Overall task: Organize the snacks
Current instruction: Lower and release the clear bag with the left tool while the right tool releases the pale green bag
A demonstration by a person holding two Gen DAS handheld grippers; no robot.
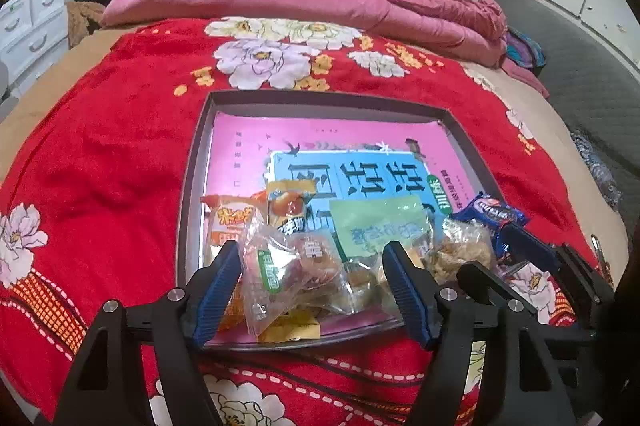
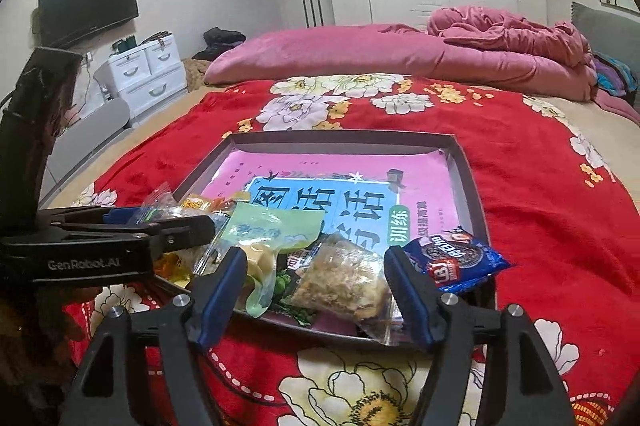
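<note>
**Snack packets heaped at the tray's near edge**

In the grey tray (image 1: 192,161) on the red floral blanket (image 1: 112,153), left to right: an orange packet (image 1: 228,218), a clear-wrapped pastry (image 1: 296,266) (between the left gripper (image 1: 312,266) fingers, spread wide, not clamped), a pale green pouch (image 2: 268,230), a crumbly flake bar (image 2: 344,278) between the gaping right gripper (image 2: 316,274), and a blue cookie pack (image 2: 456,262) overhanging the rim.

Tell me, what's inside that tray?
The tray holds a pink book and a pile of snacks on top. The book's near part is covered.
</note>
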